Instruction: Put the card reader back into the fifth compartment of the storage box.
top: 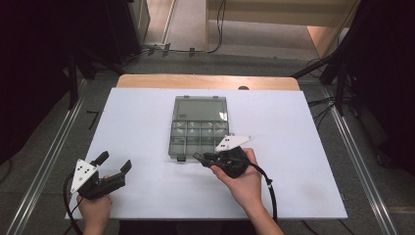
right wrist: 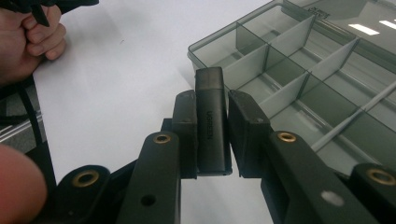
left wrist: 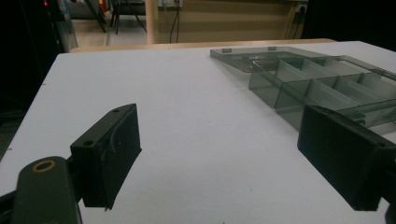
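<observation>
Landmark: the smoky clear compartment box (top: 199, 128), lid swung open flat on its far side, sitting about centre on the white tabletop (top: 303, 147).

Your right hand (top: 243, 180) comes in from the near edge, forearm angled up and to the left, fist wrapped round the handle with the cable trailing back along the wrist. Your right gripper (top: 198, 157) points left across the near edge of the box, tips just off its near-left corner. In the right gripper view (right wrist: 212, 121) the jaws are nearly together and pinch a small dark stick-shaped device (right wrist: 211, 123), printed lettering along its face. It stands lengthwise between the pads, its far end reaching toward the box's nearest corner compartment; whether it touches the wall there cannot be told. The compartments that show look empty.

Your left hand (top: 94, 209) sits well to the near-left of the box, close to the tabletop's near-left corner, knuckles curled under the handle, grey three-cornered plate facing up. Your left gripper (top: 114, 162) aims away from you and slightly right. Its jaws are spread wide with nothing between them; in the left gripper view (left wrist: 219, 154) bare white tabletop lies between the two pads, and the box lies ahead to the right, beyond the right jaw.
</observation>
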`<state>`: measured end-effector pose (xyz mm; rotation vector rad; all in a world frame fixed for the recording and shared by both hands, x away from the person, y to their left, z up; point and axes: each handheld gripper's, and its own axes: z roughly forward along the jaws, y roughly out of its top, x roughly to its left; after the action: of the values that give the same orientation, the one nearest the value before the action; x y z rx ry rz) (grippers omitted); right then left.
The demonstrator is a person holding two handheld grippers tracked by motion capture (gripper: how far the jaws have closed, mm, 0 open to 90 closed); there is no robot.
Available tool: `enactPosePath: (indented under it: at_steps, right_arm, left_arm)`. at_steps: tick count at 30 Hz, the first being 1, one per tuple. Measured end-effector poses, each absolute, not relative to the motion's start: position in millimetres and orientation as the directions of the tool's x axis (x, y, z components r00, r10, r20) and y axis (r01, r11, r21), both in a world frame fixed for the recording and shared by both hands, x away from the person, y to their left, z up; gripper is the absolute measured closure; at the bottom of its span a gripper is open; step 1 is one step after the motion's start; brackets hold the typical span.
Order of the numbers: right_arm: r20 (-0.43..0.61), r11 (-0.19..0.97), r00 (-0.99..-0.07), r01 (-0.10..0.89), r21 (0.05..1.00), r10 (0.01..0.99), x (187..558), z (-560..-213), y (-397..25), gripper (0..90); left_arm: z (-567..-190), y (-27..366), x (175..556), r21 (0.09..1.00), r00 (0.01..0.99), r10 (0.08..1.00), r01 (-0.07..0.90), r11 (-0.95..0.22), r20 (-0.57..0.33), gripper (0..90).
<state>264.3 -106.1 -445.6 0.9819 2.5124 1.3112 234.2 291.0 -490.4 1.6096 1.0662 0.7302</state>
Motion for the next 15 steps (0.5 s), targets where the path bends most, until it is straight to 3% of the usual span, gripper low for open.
enactPosePath:
  at_steps: [15]
  right_arm:
    - [0.167,0.419,-0.782,0.486,0.767,0.600,281,-444,-91,71.7]
  left_arm:
    - [-490,292,235,0.957,0.424,0.904,0.281,-0.074,-0.055,13.6]
